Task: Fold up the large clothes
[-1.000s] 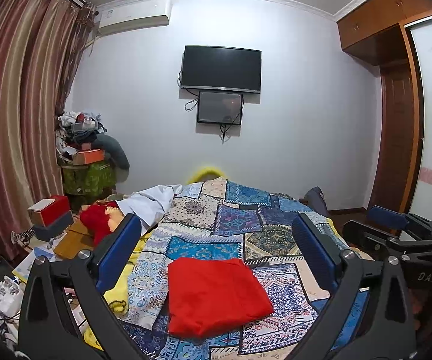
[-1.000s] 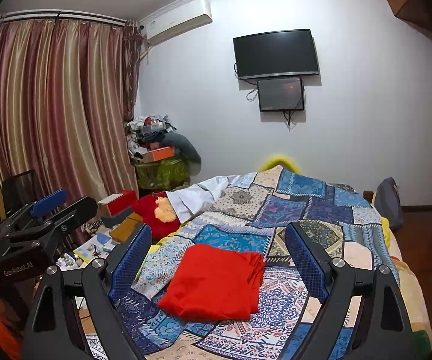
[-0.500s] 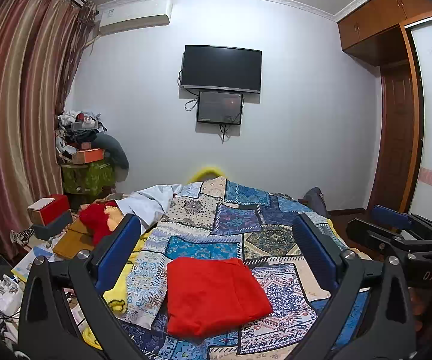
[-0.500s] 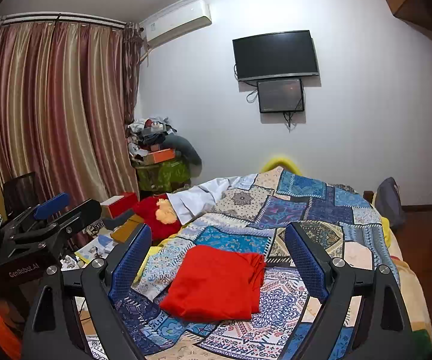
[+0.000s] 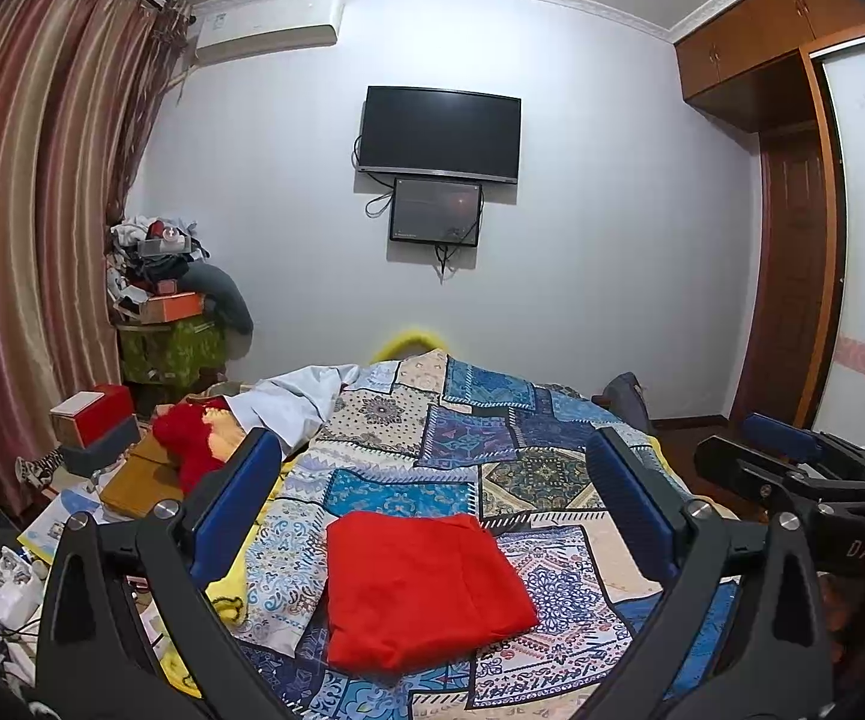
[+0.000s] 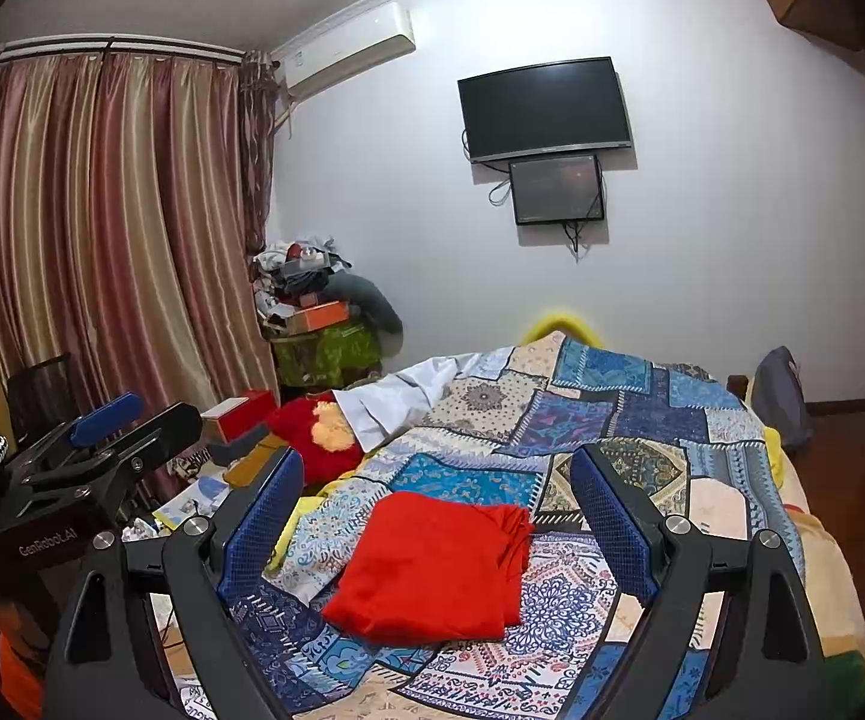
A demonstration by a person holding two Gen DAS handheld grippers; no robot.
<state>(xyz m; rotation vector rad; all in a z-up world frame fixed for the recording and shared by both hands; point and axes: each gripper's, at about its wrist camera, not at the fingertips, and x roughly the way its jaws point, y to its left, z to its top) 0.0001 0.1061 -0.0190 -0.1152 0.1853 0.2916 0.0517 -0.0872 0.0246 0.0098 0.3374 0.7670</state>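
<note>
Cloth (image 5: pixel 420 585) is the red thing lying flat on the patchwork quilt (image 5: pixel 492 438), folded into a rough rectangle, low and centre in both wrist views. Both claws hang above the near end of the bed, clear of the fabric, so it lies ahead of and below them.

Left gripper (image 5: pixel 432 480) is spread wide with nothing in it, same deal for the right gripper (image 6: pixel 435 489), blue pads well apart and empty.

Neither side looks clearly closer to me; the cloth frames up between the fingers in both cameras. The bunched, layered edge (image 6: pixel 516 540) sits on the right side, the smooth fold runs along the left.

Long axis looks like it goes near to far, tilted a bit. My guess: the folding is pretty much finished, and any next fold would bring the near end toward the far end.
</note>
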